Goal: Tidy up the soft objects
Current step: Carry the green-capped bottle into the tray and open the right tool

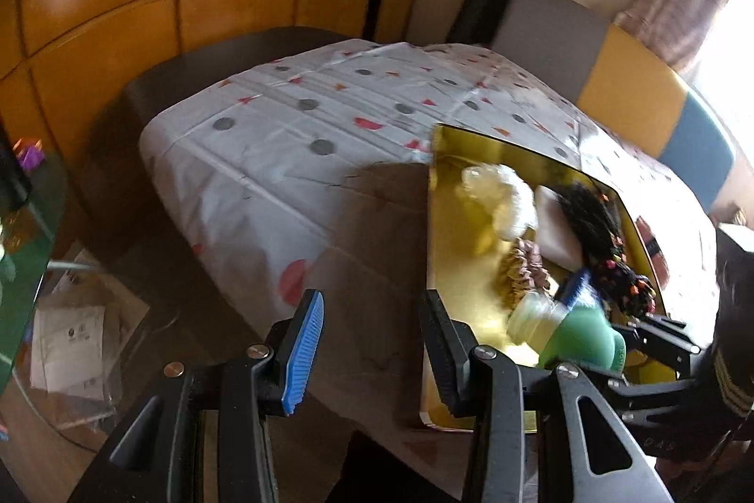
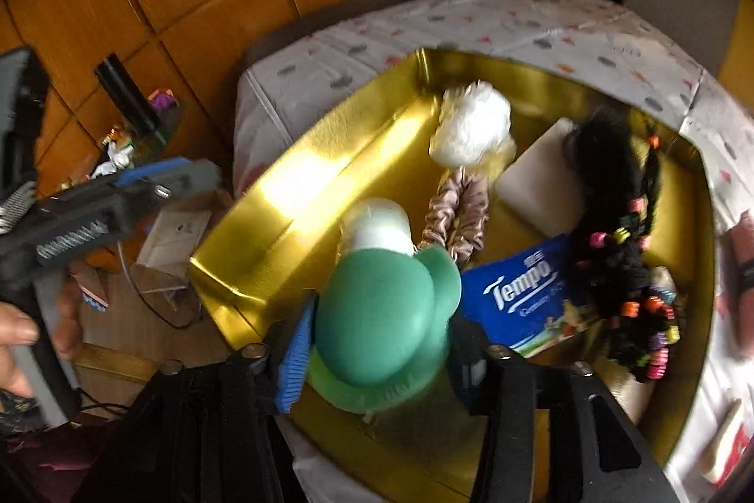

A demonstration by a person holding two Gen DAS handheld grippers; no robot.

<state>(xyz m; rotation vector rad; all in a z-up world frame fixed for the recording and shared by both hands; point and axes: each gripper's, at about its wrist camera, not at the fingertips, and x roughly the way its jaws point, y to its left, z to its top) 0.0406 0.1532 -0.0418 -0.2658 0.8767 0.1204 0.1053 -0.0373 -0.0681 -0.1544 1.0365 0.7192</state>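
Green and rounded, the soft toy (image 2: 386, 314) sits between the pads of the right gripper (image 2: 377, 357), low over the near part of the gold tray (image 2: 264, 192); whether the pads press it or have just let go cannot be told, since the whole view is smeared by motion. It looks light and squashy, with a pale part (image 2: 377, 227) at its far end, so my guess is that it will deform rather than slip, and that its broad green middle is the safest place to pinch. Beyond it in the tray lie a white fluffy piece (image 2: 473, 126), a pinkish ruched scrunchie (image 2: 457, 220), a pale flat pad (image 2: 542, 182), a blue tissue pack (image 2: 518, 291) and a black braided hairpiece with coloured beads (image 2: 626, 267); all seem light and limp, and the braids would likely trail and snag if lifted by one end. The left gripper (image 1: 372, 342) hangs beside the tray's left edge with jaws spread and nothing between them. Hidden are the toy's underside and much of the tissue pack beneath the braids. At the right edge something pinkish is cut off and unreadable.
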